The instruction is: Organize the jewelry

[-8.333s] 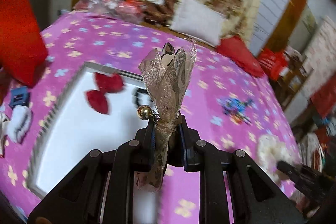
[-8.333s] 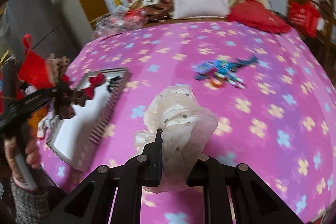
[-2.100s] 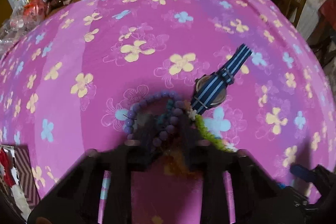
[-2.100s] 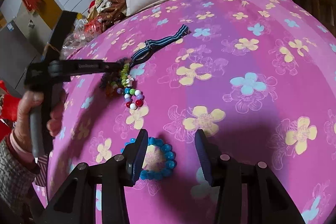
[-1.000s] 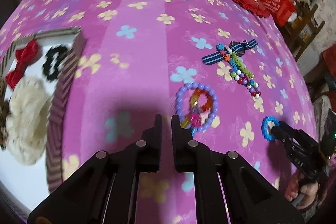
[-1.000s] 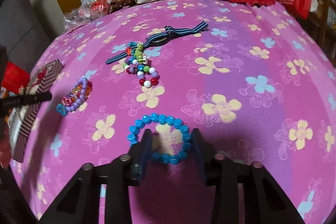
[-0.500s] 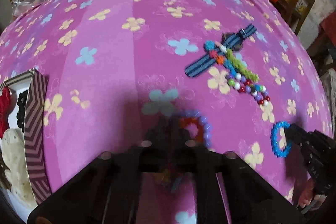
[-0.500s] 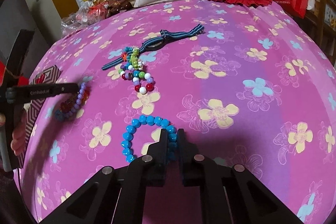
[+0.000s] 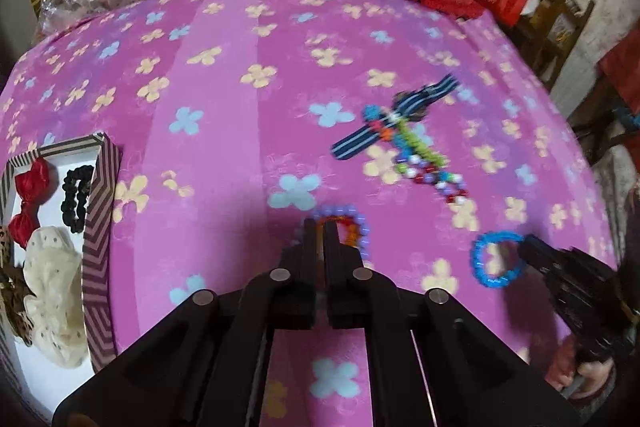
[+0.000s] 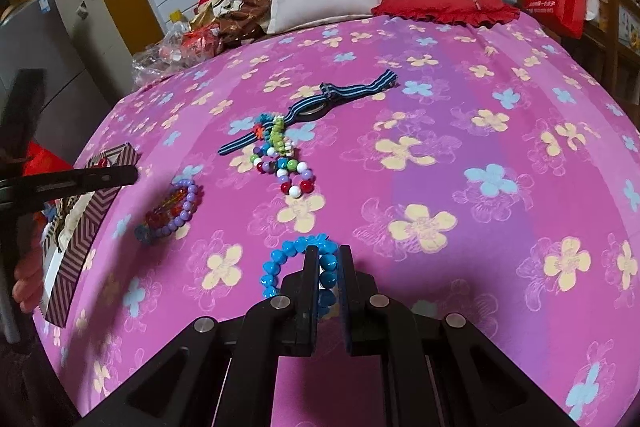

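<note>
The right gripper [image 10: 327,259] pinches the blue bracelet [image 10: 280,261] on the bedspread [image 10: 480,131]. The left gripper [image 9: 320,227] is pressed together, apparently empty, above the purple bracelet [image 10: 176,207]. The box [image 9: 102,227] lies left of both bracelets, nearer the left gripper.

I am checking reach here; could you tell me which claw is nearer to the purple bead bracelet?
Left. The left claw hangs shut right at the purple bead bracelet, apparently above it. The right claw is off to its right, shut on the blue bead bracelet.
</note>
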The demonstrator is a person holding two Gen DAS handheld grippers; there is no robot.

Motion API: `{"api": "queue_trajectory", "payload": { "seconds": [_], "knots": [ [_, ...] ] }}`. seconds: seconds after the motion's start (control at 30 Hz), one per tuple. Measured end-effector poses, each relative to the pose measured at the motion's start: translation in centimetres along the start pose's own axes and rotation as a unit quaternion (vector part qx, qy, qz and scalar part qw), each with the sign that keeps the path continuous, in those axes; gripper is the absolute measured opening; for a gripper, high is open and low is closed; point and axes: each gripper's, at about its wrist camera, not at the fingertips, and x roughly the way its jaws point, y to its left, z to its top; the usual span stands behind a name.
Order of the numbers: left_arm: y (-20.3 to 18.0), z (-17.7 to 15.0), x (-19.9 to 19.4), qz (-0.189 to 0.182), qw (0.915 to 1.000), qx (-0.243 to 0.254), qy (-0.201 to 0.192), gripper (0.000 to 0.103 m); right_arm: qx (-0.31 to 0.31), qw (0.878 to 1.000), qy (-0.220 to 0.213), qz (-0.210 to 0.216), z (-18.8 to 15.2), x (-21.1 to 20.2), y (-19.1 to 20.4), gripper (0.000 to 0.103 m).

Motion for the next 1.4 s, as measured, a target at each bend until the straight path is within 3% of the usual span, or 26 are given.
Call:
{"api": "queue_trajectory", "payload": {
  "seconds": [0.1, 0.37, 0.63, 0.67, 0.77, 0.83, 1.07, 1.4],
  "knots": [
    [1.6, 0.1, 2.1, -0.012, 0.9996, -0.019, 0.019, 0.020, 0.002, 1.000, 0.005, 0.004, -0.1, 0.2, -0.1, 0.008],
    [2.7, 0.3, 4.4, -0.067, 0.9971, -0.023, 0.029, 0.024, 0.005, 1.000, 0.019, 0.017, -0.1, 1.0, -0.2, 0.008],
    [0.9, 0.4, 5.4, -0.054, 0.9979, 0.025, 0.024, 0.024, 0.005, 1.000, 0.026, 0.014, -0.2, 1.6, -0.3, 0.008],
    [0.3, 0.3, 5.4, -0.043, 0.9980, 0.038, 0.025, 0.017, 0.005, 1.000, 0.026, 0.013, -0.2, 1.6, -0.3, 0.008],
    [-1.2, -0.1, 5.3, -0.017, 0.9977, 0.060, 0.025, 0.014, 0.003, 1.000, 0.024, 0.010, -0.2, 1.6, -0.3, 0.008],
    [-1.7, -0.2, 4.5, -0.006, 0.9980, 0.062, 0.013, 0.008, 0.003, 1.000, 0.023, 0.010, -0.1, 1.6, -0.3, 0.008],
    [-2.5, -0.9, -2.3, -0.017, 0.9976, 0.047, -0.048, 0.008, 0.004, 1.000, 0.009, 0.013, 0.1, 0.7, -0.4, 0.008],
    [-1.9, -4.6, -10.6, -0.035, 0.9955, 0.000, -0.088, 0.008, 0.008, 0.999, -0.025, 0.030, 0.1, -1.7, 0.4, 0.008]
  ]
}}
